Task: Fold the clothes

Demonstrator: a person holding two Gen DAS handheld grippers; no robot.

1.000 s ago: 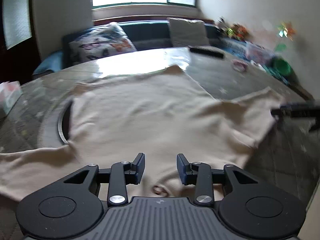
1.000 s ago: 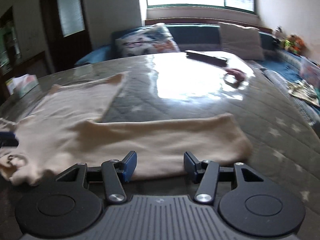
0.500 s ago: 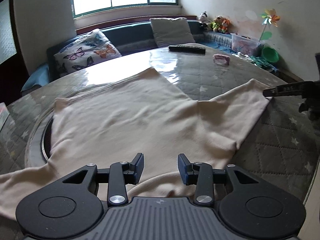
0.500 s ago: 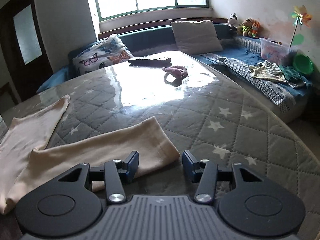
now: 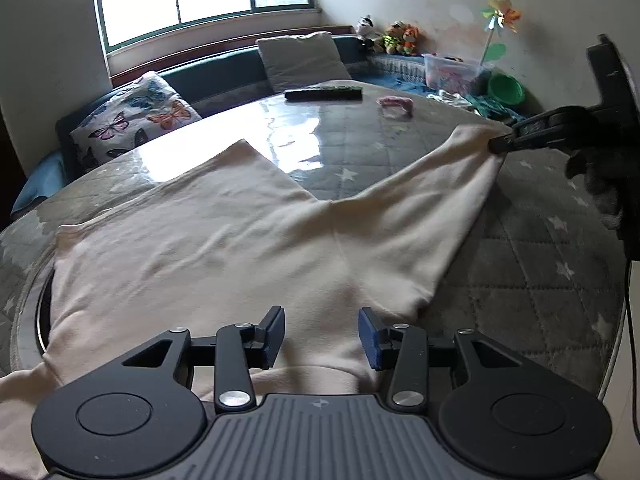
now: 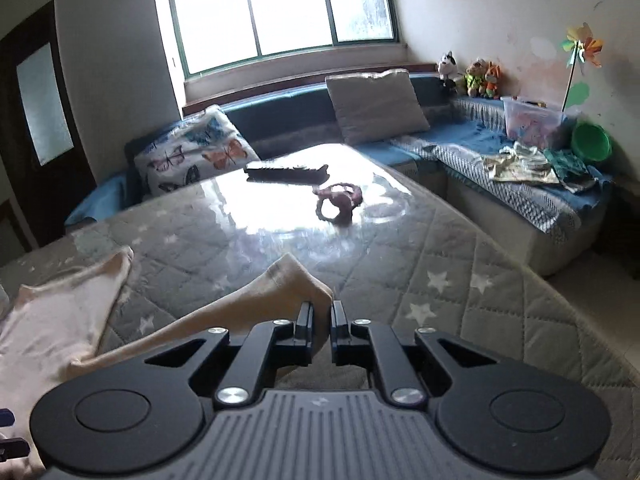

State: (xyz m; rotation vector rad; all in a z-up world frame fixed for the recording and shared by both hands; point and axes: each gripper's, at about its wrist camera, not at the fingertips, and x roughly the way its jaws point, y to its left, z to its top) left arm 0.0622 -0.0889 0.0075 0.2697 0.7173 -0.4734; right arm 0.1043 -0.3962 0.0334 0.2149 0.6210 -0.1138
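A cream long-sleeved top [image 5: 224, 248] lies spread on the round quilted table [image 5: 528, 280]. My left gripper [image 5: 322, 338] is open and empty, just above the top's near edge. My right gripper [image 6: 321, 330] is shut on the cuff end of the right sleeve [image 6: 280, 292] and holds it lifted off the table. In the left wrist view the right gripper [image 5: 500, 145] pinches the sleeve's end at the far right, and the sleeve [image 5: 440, 184] stretches up to it.
A dark remote-like bar [image 6: 286, 171] and a pink toy [image 6: 340, 200] lie on the far part of the table. A sofa with a butterfly cushion [image 6: 192, 160] and a grey cushion [image 6: 376, 104] runs behind. The table edge [image 6: 580, 312] drops off at right.
My right gripper has moved along the sleeve to its cuff, closed on it and lifted it. My left gripper has stayed open over the top's near edge.
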